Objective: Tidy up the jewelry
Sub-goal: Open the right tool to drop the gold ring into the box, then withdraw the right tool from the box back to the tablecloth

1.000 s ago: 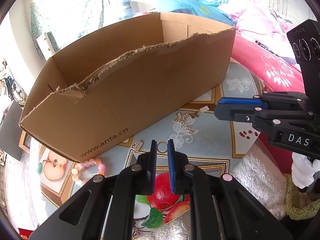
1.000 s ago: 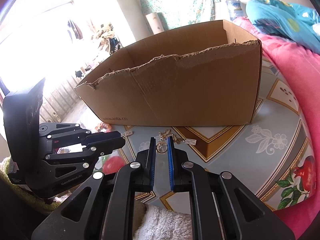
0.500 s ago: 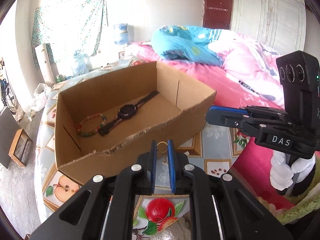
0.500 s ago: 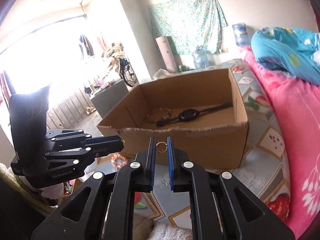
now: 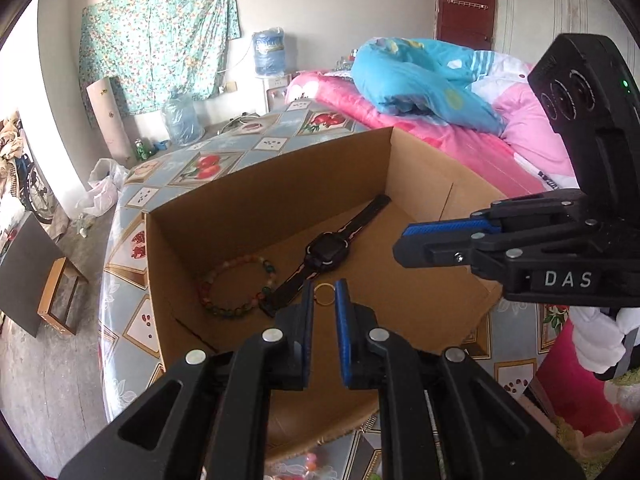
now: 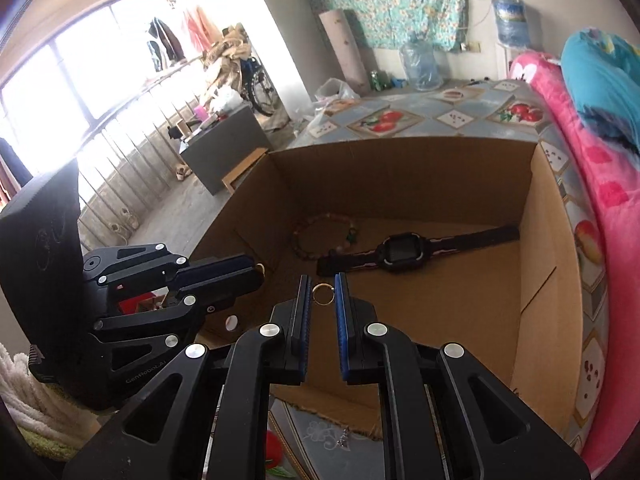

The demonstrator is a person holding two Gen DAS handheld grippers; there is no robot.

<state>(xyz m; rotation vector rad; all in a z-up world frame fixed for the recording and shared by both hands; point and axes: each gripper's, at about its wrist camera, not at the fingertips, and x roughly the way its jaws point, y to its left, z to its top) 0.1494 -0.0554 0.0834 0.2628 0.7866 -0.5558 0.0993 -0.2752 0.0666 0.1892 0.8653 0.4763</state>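
An open cardboard box (image 5: 264, 172) stands on the table, and a black watch (image 5: 326, 250) and a multicoloured bead bracelet (image 5: 236, 284) lie on its floor. My left gripper (image 5: 323, 296) is shut on a small gold ring (image 5: 324, 284) above the near part of the box. My right gripper (image 6: 323, 295) is shut on a second gold ring (image 6: 323, 285), also over the box (image 6: 400, 184), short of the watch (image 6: 402, 254) and bracelet (image 6: 320, 236). The two grippers hover side by side, the right gripper (image 5: 404, 240) level with the left gripper (image 6: 256, 276).
The table (image 5: 208, 168) wears a fruit-patterned cloth. A pink bead bracelet (image 5: 312, 460) and a small earring (image 6: 342, 438) lie on it before the box. A bed with pink and blue quilts (image 5: 420, 76) runs along the right. A white-gloved hand (image 5: 596, 340) holds the right gripper.
Both grippers have risen from table level in front of the box and moved forward over its torn front wall, each still pinching its ring. The box's inside has come into view.
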